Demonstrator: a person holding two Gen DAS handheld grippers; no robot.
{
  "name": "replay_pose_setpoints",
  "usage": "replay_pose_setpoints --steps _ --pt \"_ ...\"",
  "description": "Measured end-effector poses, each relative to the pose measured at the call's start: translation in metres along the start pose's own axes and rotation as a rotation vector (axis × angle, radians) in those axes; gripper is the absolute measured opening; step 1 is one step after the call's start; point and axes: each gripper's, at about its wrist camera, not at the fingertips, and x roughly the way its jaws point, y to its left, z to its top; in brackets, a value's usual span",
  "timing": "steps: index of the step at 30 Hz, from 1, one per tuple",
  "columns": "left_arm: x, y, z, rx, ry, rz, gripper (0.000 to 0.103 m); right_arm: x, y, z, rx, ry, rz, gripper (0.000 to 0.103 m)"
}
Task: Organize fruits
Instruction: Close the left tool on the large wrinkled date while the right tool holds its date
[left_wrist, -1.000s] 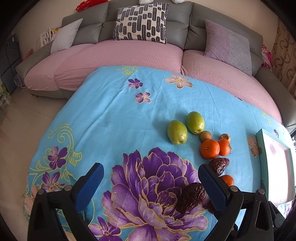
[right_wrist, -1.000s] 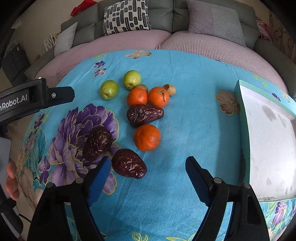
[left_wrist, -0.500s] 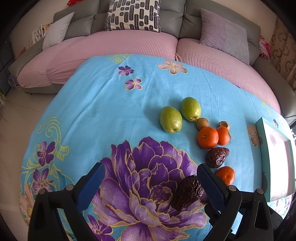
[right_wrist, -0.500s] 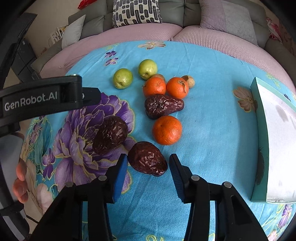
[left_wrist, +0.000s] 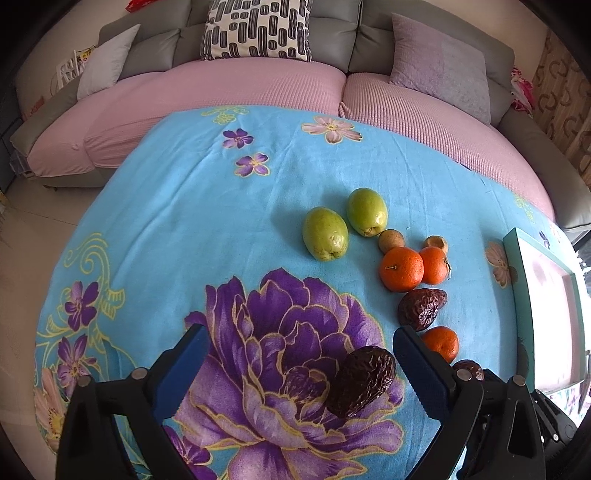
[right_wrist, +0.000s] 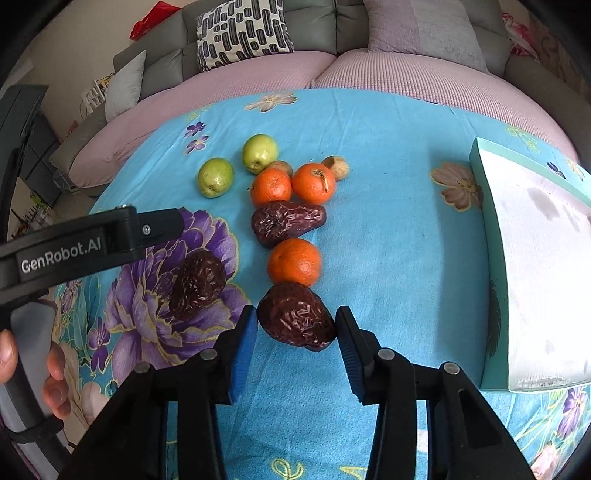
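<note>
Three wrinkled, glossy dark-brown dates (right_wrist: 295, 319)

Left gripper (left_wrist: 299, 354) points down at a bench covered in a blue floral cloth (left_wrist: 184, 221), jaws standing wide apart. One dark wrinkled fruit (left_wrist: 362, 384) lies between them, close to the right jaw, not pressed by either. Farther off, right of centre: two green fruits (left_wrist: 325, 238), two small brown fruits (left_wrist: 391, 239), two oranges (left_wrist: 402, 268) touching, another dark wrinkled fruit (left_wrist: 421, 308), a third orange (left_wrist: 441, 343). Teal tray (left_wrist: 517, 295) at right edge. Sofa (left_wrist: 221, 88) beyond.
</note>
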Motion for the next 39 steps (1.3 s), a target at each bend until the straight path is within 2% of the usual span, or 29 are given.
replay_pose_setpoints --steps 6,12,19,20,22,39 --pt "0.001 -0.006 -0.004 0.002 0.016 -0.061 0.100 -0.016 -0.036 0.003 0.110 -0.044 -0.066 0.045" --pt "0.008 -0.021 -0.010 0.042 0.058 -0.130 0.084 -0.031 -0.069 0.004 0.218 -0.084 -0.124 0.045" --pt "0.022 -0.039 -0.019 0.103 0.122 -0.139 0.083 -0.034 -0.078 0.005 0.244 -0.088 -0.141 0.045" --pt "0.025 -0.040 -0.020 0.106 0.133 -0.140 0.080 -0.034 -0.078 0.006 0.242 -0.087 -0.140 0.045" --pt "0.032 -0.042 -0.021 0.109 0.156 -0.136 0.065 -0.033 -0.077 0.004 0.238 -0.087 -0.139 0.045" --pt "0.053 -0.064 -0.026 0.154 0.172 -0.078 0.064 -0.031 -0.075 0.004 0.232 -0.081 -0.138 0.045"
